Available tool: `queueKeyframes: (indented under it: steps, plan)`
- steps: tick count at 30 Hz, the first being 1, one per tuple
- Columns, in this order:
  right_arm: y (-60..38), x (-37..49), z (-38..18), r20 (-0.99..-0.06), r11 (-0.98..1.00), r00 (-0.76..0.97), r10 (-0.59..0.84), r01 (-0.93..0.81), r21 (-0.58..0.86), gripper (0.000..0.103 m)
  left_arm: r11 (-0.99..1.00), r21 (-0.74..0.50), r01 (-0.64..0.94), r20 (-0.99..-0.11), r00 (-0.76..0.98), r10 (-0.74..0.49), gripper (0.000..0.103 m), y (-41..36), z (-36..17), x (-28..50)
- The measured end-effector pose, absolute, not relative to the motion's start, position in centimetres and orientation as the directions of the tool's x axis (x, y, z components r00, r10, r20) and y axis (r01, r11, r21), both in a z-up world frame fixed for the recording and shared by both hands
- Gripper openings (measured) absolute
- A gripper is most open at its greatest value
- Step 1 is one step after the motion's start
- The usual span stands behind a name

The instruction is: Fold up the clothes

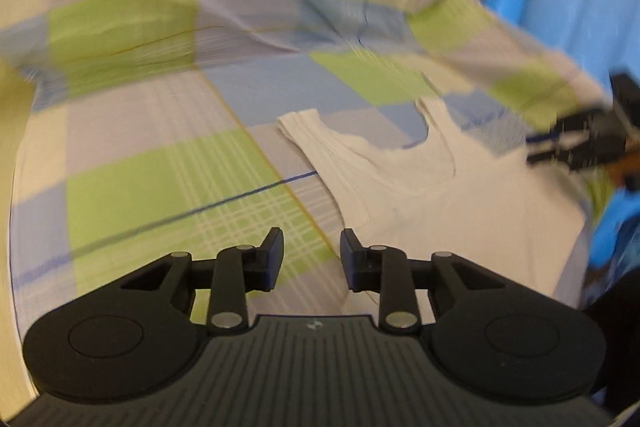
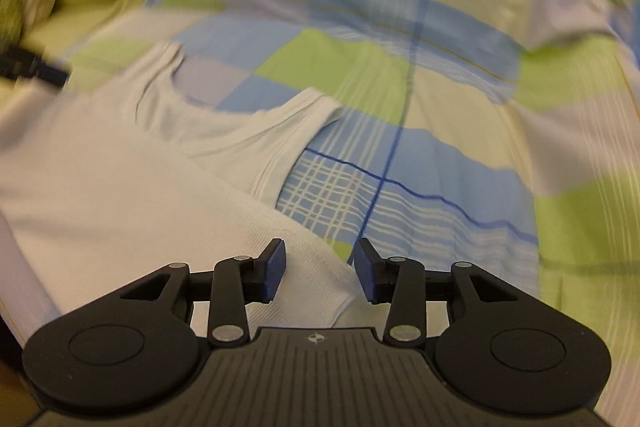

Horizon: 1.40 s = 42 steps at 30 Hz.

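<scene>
Left gripper [image 1: 311, 259], low in the middle of its own view, stands with its jaws parted and nothing between them, over the checked bedspread [image 1: 160, 195] with the edge of the white tank top [image 1: 460, 211] just past its right finger; the garment spreads from there toward the right half of the frame, its two shoulder straps pointing to the upper middle and its body running down to the lower right, so its long axis slants from upper left to lower right. Right gripper [image 2: 318, 271] likewise stands released, gripping nothing, and in its view the tank top fills the left and lower-left of the frame, straps toward the upper middle, with a side edge of the cloth lying directly under and between its fingers. By that, the right gripper looks the nearer to a hold on the fabric, the left sitting just off the opposite edge. Both views are motion-blurred. Counted: one tank top, lying flat and spread open rather than folded, two straps, two grippers, one bedspread
</scene>
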State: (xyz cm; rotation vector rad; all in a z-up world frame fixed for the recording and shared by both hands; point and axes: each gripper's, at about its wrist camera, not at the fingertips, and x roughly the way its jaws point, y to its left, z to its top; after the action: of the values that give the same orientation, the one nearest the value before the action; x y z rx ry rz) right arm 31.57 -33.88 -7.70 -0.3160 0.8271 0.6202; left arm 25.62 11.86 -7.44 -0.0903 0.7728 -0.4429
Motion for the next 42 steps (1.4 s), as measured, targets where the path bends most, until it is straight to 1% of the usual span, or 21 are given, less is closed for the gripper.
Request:
queueKeyframes:
  steps: [2, 6, 10, 12, 13, 14, 16, 18, 19, 21, 24, 26, 30, 35, 40, 42]
  plan:
    - [-35.0, 31.4, -7.9, -0.749, 0.814, 0.521, 0.409, -0.579, 0.042, 0.046, 0.907, -0.254, 0.336, -0.662, 0.623, -0.416, 0.025, 11.9, -8.0, 25.2]
    - [-36.8, 31.1, -8.7, -0.732, 0.852, 0.516, 0.444, -0.496, 0.166, 0.046, 0.89, -0.32, 0.323, -0.654, 0.605, -0.455, 0.025, 11.1, -8.9, 25.7]
    - [-37.7, 30.7, -9.8, -0.724, 0.86, 0.505, 0.47, -0.447, 0.247, 0.047, 0.866, -0.387, 0.317, -0.636, 0.589, -0.499, 0.025, 10.3, -9.5, 26.5]
    - [-38.1, 31.1, -10.2, -0.717, 0.863, 0.507, 0.479, -0.42, 0.28, 0.047, 0.867, -0.384, 0.317, -0.644, 0.581, -0.497, 0.019, 9.7, -9.7, 26.9]
    - [-38.3, 31.4, -10.4, -0.709, 0.863, 0.509, 0.489, -0.404, 0.305, 0.047, 0.872, -0.375, 0.315, -0.649, 0.582, -0.49, 0.011, 9.5, -9.8, 27.0]
    - [-38.6, 31.7, -10.6, -0.696, 0.859, 0.513, 0.502, -0.389, 0.333, 0.047, 0.876, -0.368, 0.311, -0.651, 0.587, -0.482, 0.006, 9.4, -9.9, 27.0]
    - [-39.0, 32.4, -10.8, -0.681, 0.856, 0.521, 0.515, -0.353, 0.377, 0.047, 0.878, -0.376, 0.298, -0.642, 0.599, -0.478, 0.003, 9.6, -10.0, 26.9]
    - [-39.4, 33.1, -11.0, -0.668, 0.853, 0.53, 0.522, -0.314, 0.417, 0.024, 0.881, -0.369, 0.297, -0.629, 0.618, -0.472, 0.002, 9.6, -9.9, 26.5]
    - [-39.6, 33.4, -11.1, -0.662, 0.85, 0.534, 0.526, -0.294, 0.437, 0.002, 0.882, -0.354, 0.311, -0.616, 0.632, -0.47, 0.001, 9.5, -9.7, 26.0]
    - [-39.5, 32.9, -10.6, -0.651, 0.854, 0.554, 0.519, -0.303, 0.423, 0.003, 0.883, -0.319, 0.345, -0.585, 0.661, -0.47, 0.001, 9.0, -9.0, 25.0]
    - [-39.3, 31.2, -8.5, -0.605, 0.848, 0.594, 0.53, -0.358, 0.391, 0.003, 0.88, -0.301, 0.368, -0.541, 0.694, -0.476, 0.001, 9.0, -7.3, 23.6]
    - [-39.1, 31.1, -7.2, -0.576, 0.846, 0.62, 0.533, -0.378, 0.376, 0.003, 0.878, -0.306, 0.369, -0.509, 0.716, -0.478, 0.001, 9.5, -6.2, 23.2]
    - [-37.9, 33.7, -5.6, -0.543, 0.843, 0.645, 0.537, -0.401, 0.359, 0.003, 0.879, -0.33, 0.343, -0.47, 0.748, -0.469, 0.001, 11.1, -4.6, 24.5]
    - [-36.4, 37.2, -4.0, -0.507, 0.84, 0.67, 0.542, -0.427, 0.335, 0.003, 0.898, -0.286, 0.333, -0.48, 0.762, -0.435, 0.001, 11.7, -3.8, 28.4]
    - [-34.1, 41.5, -5.8, -0.529, 0.85, 0.665, 0.527, -0.426, 0.31, 0.003, 0.915, -0.254, 0.314, -0.518, 0.755, -0.403, 0.001, 12.2, -5.1, 33.4]
    - [-33.3, 43.2, -7.4, -0.568, 0.858, 0.645, 0.512, -0.411, 0.307, 0.003, 0.919, -0.272, 0.287, -0.56, 0.729, -0.394, 0.001, 12.4, -6.8, 35.4]
